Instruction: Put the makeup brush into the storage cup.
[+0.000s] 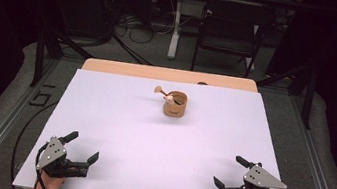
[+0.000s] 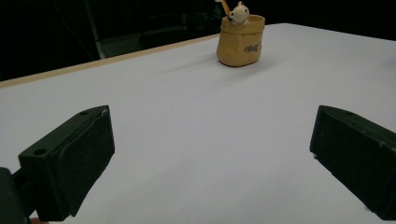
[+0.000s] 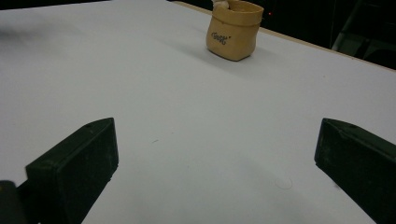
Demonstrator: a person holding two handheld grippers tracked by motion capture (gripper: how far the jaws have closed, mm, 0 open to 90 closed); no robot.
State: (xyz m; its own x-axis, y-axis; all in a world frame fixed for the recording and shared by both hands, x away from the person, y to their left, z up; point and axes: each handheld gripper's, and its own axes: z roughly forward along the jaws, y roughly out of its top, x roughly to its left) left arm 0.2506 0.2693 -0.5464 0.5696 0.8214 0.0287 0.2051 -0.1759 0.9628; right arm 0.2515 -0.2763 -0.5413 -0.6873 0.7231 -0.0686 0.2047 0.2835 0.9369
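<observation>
Pot (image 1: 175,105) on white table (image 1: 115,132)

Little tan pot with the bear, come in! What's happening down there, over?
Left tongs open, right tongs open, both at near edge. Tan pot upright mid-table, bear figure inside, untouched. White board bare between tongs and pot.

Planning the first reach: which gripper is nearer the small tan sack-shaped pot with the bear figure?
Roughly equal, the right perhaps slightly nearer. The left gripper sits at the near left corner, the right gripper at the near right; the tan sack-shaped pot stands far, near centre.
</observation>
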